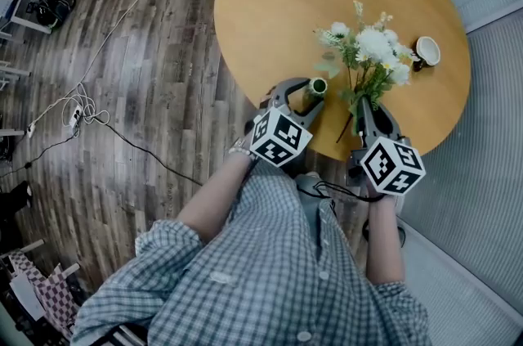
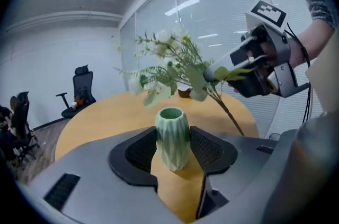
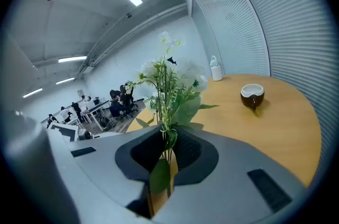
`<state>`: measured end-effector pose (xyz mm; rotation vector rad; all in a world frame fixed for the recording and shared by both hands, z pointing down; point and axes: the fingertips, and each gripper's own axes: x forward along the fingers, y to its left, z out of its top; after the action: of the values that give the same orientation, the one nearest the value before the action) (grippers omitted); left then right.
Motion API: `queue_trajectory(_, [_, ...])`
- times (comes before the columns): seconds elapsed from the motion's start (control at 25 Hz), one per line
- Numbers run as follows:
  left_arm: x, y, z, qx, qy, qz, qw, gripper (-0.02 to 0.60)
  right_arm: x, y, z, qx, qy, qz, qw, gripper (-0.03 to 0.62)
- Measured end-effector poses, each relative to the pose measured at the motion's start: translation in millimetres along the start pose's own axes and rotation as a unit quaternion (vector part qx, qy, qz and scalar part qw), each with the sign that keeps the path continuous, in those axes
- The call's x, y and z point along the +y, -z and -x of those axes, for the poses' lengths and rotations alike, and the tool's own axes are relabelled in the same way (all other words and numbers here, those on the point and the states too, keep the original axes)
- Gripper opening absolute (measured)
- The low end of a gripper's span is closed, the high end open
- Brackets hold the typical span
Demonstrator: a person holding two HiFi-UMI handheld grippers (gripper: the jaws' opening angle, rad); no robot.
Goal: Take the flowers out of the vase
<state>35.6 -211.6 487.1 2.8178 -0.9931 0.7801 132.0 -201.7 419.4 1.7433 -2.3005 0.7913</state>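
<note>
The right tool (image 3: 167,151) is closed on the thin stems (image 2: 230,112) of the flowers (image 3: 169,85). The blooms and leaves fan out past its tips, and the cut ends hang below its jaws. The bunch is clear of the vase (image 2: 172,135), which sits between the left tool's (image 2: 173,149) jaws with its mouth empty. Those jaws stand wide and their pads rest against the vase's ribbed sides, at the near edge of the bench (image 2: 106,117). The flowers look very light and springy. Their stems are thin enough to slip or swivel in a loose pinch, and the heads look easy to crush, so the best hold is low on the gathered stems, where the right tool has them. The vase looks glazed, hard and breakable, and small enough to tip over. It is best clamped at mid-body across the ribs.
</note>
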Motion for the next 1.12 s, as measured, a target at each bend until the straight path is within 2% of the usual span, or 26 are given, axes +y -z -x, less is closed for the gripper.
queue_trajectory(0.4, [-0.1, 0.8, 2.3, -0.001, 0.000, 0.001, 1.0000, 0.209, -25.5, 74.7, -28.9, 0.083, 0.016, -0.047, 0.995, 0.040])
queue_trajectory(0.56, [-0.3, 2.9, 2.8, 0.000, 0.000, 0.001, 1.0000, 0.209, -32.8, 95.1, -38.2, 0.117, 0.036, -0.029, 0.992, 0.040])
queue_trajectory(0.76, [1.3, 7.8, 5.1, -0.002, -0.002, 0.000, 1.0000, 0.209, -31.5, 108.5, -47.0, 0.146, 0.058, 0.035, 0.987, 0.041])
queue_trajectory(0.84, [1.8, 10.8, 2.1, -0.002, -0.001, 0.001, 1.0000, 0.209, -32.3, 112.6, -51.7, 0.152, 0.055, 0.050, 0.986, 0.041])
queue_trajectory(1.0, [1.5, 11.5, 0.5, -0.004, 0.002, 0.000, 1.0000, 0.209, -35.0, 115.2, -52.8, 0.152, 0.046, 0.040, 0.987, 0.057])
queue_trajectory(1.12, [0.6, 8.1, 3.7, -0.006, 0.002, 0.000, 1.0000, 0.209, -35.9, 111.4, -46.7, 0.145, 0.048, 0.036, 0.988, 0.118])
